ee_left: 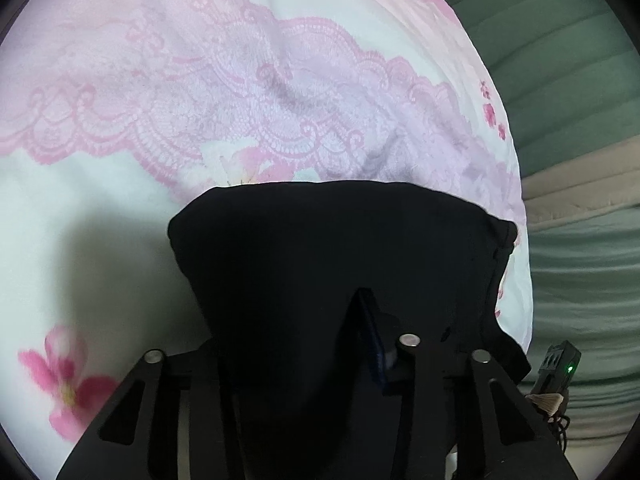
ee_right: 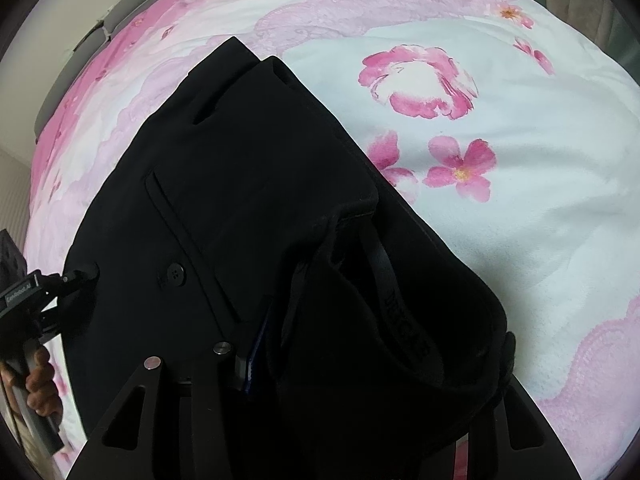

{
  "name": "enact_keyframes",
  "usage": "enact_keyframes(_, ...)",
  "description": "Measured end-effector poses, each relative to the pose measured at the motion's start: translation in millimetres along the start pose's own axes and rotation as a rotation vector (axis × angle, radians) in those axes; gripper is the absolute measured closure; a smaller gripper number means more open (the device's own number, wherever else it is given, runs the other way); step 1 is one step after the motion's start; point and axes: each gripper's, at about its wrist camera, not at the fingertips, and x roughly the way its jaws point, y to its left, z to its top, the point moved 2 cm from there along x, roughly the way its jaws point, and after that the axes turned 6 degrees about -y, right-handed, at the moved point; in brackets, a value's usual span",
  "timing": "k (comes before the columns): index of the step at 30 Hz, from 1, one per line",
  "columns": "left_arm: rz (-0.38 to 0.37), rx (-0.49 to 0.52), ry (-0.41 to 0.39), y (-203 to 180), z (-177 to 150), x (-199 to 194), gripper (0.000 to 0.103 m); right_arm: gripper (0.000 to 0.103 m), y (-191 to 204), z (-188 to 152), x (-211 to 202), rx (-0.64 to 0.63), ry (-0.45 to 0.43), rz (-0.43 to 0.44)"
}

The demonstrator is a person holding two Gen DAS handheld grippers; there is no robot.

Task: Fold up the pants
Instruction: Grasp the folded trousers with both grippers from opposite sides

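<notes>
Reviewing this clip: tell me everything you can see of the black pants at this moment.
The black pants are of a dark, matte woven cloth and lie bunched on the pink floral bedspread. The right wrist view shows a welt pocket with a black button, the open waistband and a printed inner strap. The right gripper is shut on cloth near the waist. The left gripper also pinches a fold, with the fabric draped over its fingers. Legs and hems are hidden.

Two fisheye views, each looking forward and down along a gripper's fingers, very near black pants [ee_left: 332,264] on a pink floral bedspread [ee_left: 120,80]. Both views share the pants [ee_right: 240,200] and bedspread [ee_right: 500,240]. The right wrist view also catches the left gripper [ee_right: 82,274] at its left edge.
</notes>
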Motion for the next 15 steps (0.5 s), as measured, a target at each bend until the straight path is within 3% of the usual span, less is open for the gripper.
enact_keyframes(5, 0.034, 0.069, -0.043, -29.9, -8.4, -24.5, 0.079, 0.065, 4.6, 15.9, -10.3, -0.008, 0.006, 0.025)
enact_keyframes(10, 0.088, 0.194, -0.088, -72.5, -25.0, -54.3, 0.081, 0.075, 13.1, 25.0, -45.3, -0.058, -0.027, 0.088)
enact_keyframes(15, 0.108, 0.202, -0.112, -100.2, -50.1, -89.9, 0.081, 0.076, 30.1, 34.0, -89.6, -0.131, -0.039, 0.154)
